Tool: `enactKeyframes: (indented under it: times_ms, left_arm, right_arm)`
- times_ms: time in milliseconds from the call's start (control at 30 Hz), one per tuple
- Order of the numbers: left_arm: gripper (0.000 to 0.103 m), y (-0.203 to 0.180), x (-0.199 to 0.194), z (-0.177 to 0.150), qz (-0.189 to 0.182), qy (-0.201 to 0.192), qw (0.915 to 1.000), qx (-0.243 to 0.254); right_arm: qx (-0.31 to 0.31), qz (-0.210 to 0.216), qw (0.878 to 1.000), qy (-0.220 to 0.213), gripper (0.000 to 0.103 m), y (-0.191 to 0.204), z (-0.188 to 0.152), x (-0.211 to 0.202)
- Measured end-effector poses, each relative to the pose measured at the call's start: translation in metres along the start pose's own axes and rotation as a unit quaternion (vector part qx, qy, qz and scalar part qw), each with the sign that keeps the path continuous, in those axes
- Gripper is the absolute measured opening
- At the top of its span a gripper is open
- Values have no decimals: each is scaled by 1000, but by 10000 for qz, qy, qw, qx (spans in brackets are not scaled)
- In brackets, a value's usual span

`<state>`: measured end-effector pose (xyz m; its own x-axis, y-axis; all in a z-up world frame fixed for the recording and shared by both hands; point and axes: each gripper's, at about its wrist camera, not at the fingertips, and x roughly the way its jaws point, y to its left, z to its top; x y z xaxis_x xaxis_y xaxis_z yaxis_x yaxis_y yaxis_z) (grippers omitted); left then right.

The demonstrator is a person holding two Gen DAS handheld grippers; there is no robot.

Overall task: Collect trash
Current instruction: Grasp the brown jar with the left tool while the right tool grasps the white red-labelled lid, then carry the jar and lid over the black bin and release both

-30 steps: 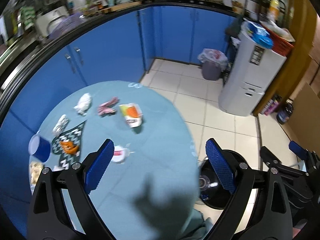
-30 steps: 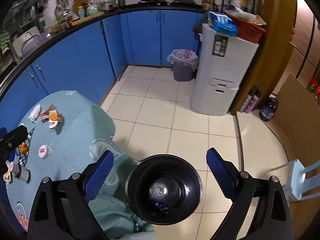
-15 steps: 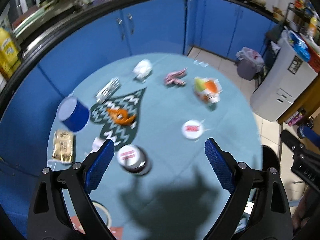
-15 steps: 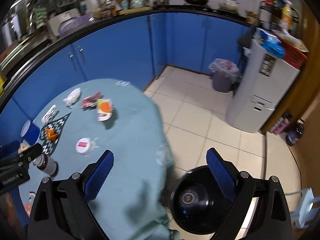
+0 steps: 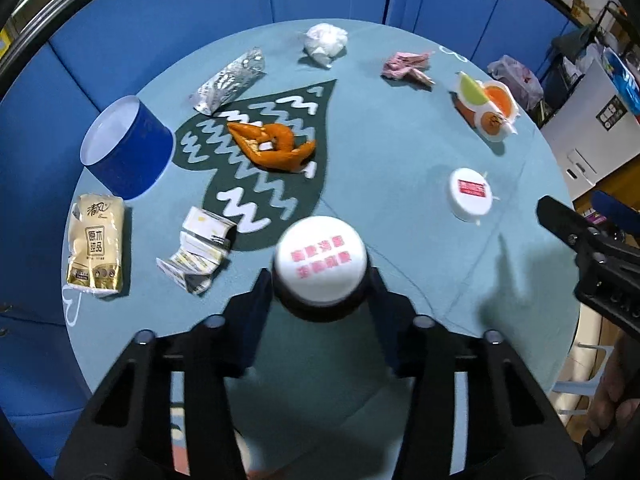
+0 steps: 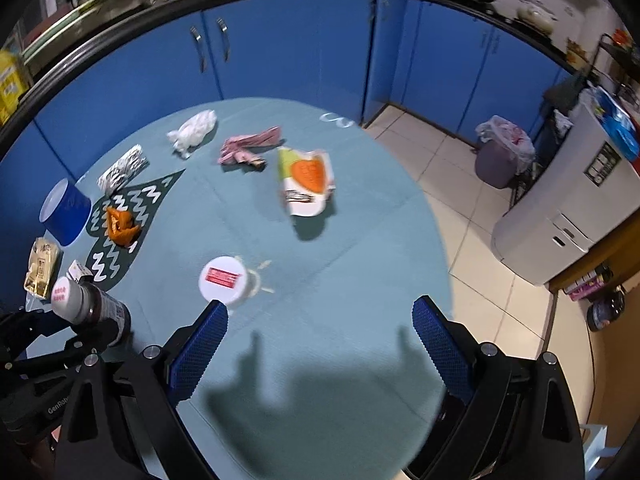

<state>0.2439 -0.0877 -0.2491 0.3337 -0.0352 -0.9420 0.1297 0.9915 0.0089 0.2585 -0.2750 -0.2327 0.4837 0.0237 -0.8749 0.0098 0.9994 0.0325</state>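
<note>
Both left gripper [image 5: 320, 280] jaws flank seemingly upright bottle [image 5: 320, 262], cap up.

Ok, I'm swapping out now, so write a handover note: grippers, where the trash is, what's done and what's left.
Left gripper: closed around the white-capped bottle, which stands on the round table.
Right gripper: open, empty, above the table's near edge.
On the table: orange peel, foil wrapper, white tissue wad, pink wrapper, orange-print packet, white lid, crumpled carton, tissue pack, blue cup.
Done: bottle gripped. Left: bin it, then collect the rest. No bin is in view near the table.
</note>
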Motion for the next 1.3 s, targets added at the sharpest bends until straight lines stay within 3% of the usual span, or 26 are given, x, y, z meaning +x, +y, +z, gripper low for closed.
enactKeyframes:
  times_ms: [267,567,667,700,733,833,1300]
  left_arm:
    - [46,28,-5,2,80,-177,9996,-190]
    - [46,43,-9,8,219,-364,9987,-291]
    - [46,45,-6,9,204,-323,9988,-304]
    - [46,44,-6,9,203,-313,9988,-302]
    - [46,43,-6,9,204,-305,9989,-300]
    - [46,39,-7,9,193,-311,9990,-274]
    - [46,-10,-31,9,149,-602,9979,158]
  right_arm:
    - [-274,420,9984,252,91,32,13,30]
    - [-424,329,9970,551,90,48,11,57]
    - [-468,264,9972,525,82,49,10,57]
    - [-516,271,9971,481,74,50,10,55]
    - [-572,292,9969,455,59,51,10,53]
    - [-629,377,9962,477,39,54,10,48]
    - [-258,358,9983,390,39,10,-11,6]
